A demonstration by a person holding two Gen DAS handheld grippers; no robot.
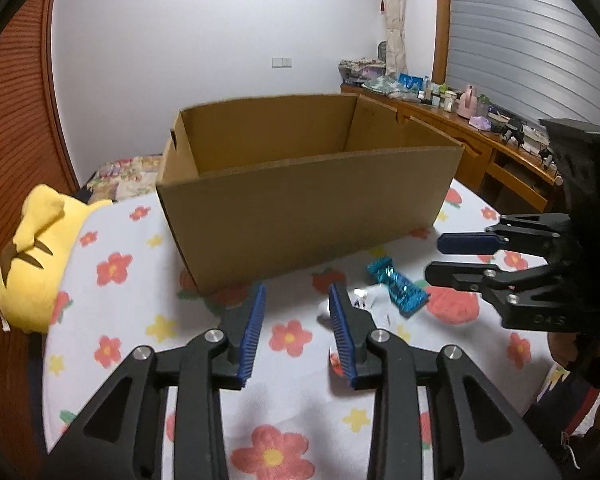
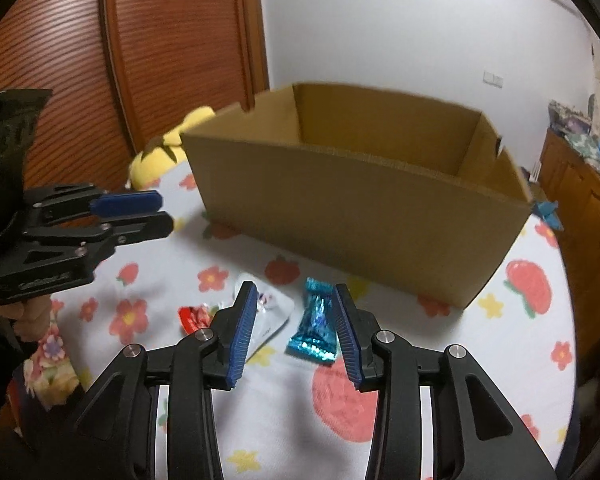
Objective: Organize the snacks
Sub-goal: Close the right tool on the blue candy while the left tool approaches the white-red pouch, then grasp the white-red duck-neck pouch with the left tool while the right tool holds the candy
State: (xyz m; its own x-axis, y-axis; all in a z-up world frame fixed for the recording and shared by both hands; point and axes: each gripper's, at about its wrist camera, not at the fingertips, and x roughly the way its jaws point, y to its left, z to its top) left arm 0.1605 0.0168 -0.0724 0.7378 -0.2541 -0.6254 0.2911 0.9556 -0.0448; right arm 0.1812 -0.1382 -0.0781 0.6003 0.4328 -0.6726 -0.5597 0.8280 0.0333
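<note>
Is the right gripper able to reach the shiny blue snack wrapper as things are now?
Probably yes. The right gripper is open, and the shiny blue snack wrapper lies flat on the flowered cloth between its fingers, in front of the cardboard box. Nothing covers it.

The cardboard box (image 1: 300, 200) is matt brown corrugated paper with raw, fluted cut edges, standing on a soft printed cloth (image 1: 112, 312) with a dull weave. The blue snack wrapper (image 2: 314, 320) is crinkled, glossy foil that catches the light, while the white packet (image 2: 270, 316) beside it looks like smooth, shiny plastic film and the red wrapper (image 2: 194, 316) is glossy too. The left gripper (image 1: 296, 312) and right gripper (image 2: 296, 316) are matt black plastic with bright metal pins and ribbed blue pads (image 2: 242, 336), the plush toy (image 1: 36, 256) is fuzzy yellow fabric, and the wardrobe doors (image 2: 180, 40) are ridged, semi-gloss wood.
</note>
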